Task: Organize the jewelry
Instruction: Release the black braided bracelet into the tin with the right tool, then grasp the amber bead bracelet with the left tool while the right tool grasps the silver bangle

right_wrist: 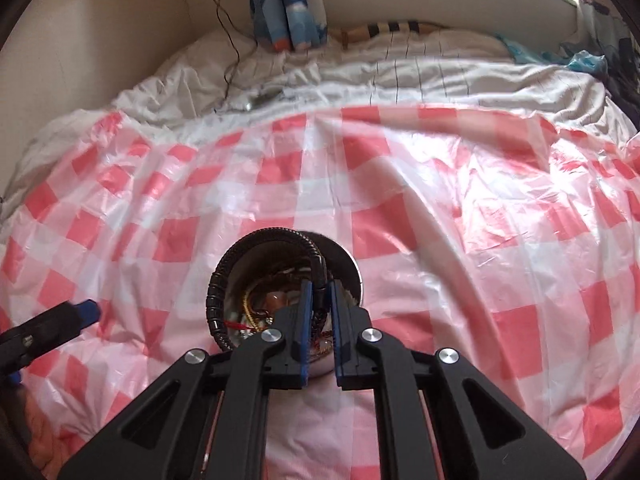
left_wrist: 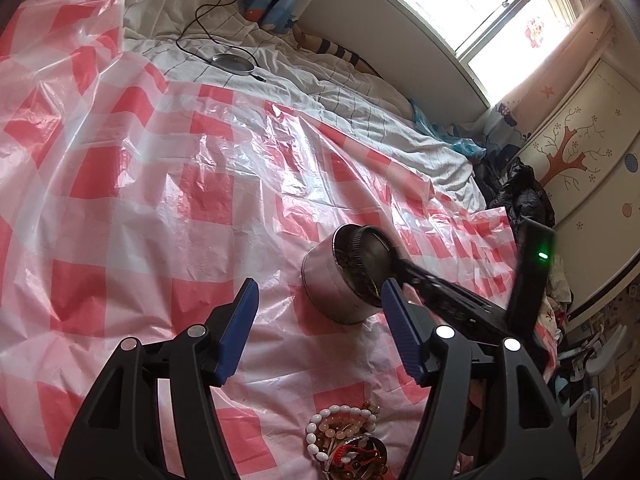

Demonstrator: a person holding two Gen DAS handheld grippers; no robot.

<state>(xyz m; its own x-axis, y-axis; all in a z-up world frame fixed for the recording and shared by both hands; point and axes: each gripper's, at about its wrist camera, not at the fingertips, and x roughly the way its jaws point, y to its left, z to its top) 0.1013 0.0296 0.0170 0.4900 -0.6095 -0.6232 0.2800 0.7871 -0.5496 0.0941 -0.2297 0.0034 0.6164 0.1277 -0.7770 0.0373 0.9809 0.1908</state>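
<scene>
- The right gripper (right_wrist: pixel 319 300) has its blue pads nipped tight on a black ribbed bangle (right_wrist: pixel 256 240), held over the mouth of the metal tin (left_wrist: pixel 336 284).
- Inside the tin, just beyond the pads, lies a tangle of chains and beads (hard to sort out).
- The left gripper (left_wrist: pixel 316 316) hangs spread wide, holding nothing, the tin just ahead of its right pad.
- A beaded jewelry pile (left_wrist: pixel 346 446) sits behind its fingers on the pink checked plastic sheet (left_wrist: pixel 140 200).

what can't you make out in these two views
- Tin contents: in the left wrist view the black bracelet and right hand-held gripper cover its mouth; in the right wrist view only a blurred tangle shows.
- Bead pile: cut off by the left view's bottom edge.
- Left hand-held gripper: right view shows only a tip at the edge.
</scene>
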